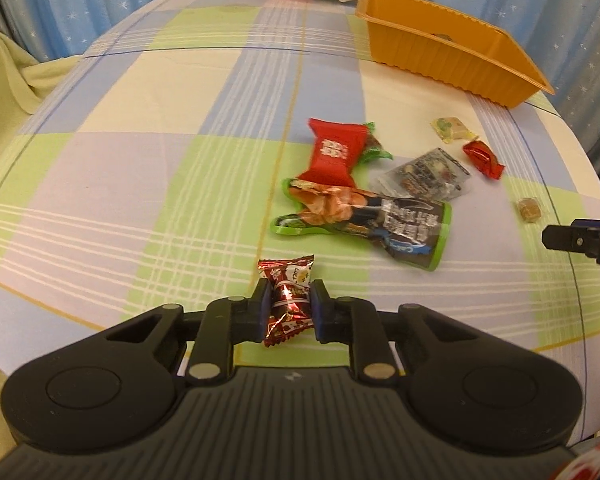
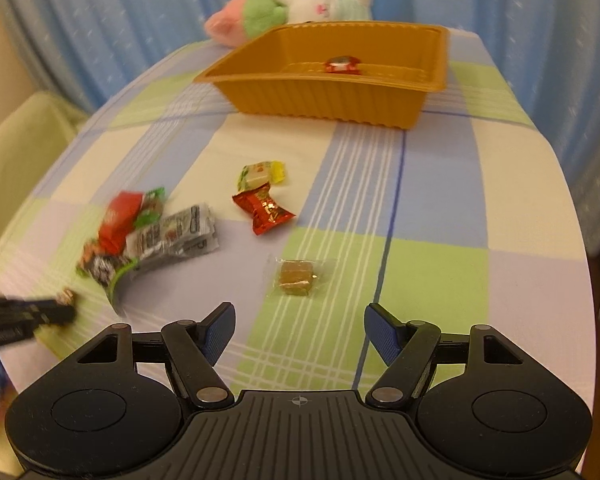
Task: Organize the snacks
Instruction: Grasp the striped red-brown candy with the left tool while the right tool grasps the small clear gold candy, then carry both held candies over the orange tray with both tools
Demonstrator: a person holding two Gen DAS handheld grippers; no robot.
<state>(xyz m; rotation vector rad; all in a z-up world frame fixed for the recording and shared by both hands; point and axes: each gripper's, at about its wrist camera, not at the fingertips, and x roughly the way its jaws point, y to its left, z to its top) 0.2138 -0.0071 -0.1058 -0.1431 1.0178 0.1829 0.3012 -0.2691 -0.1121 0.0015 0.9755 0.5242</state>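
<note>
The left tongs pinch a red wrapped candy on the checked bed. The right tongs gape empty near a clear-wrapped brown sweet. Next, I judge, the candy needs lifting over to the orange tray.

Glossy foil candy wrapper, ribbed plastic tray

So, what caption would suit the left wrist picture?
Left gripper shut on a red wrapped candy, other snacks beyond.
</note>
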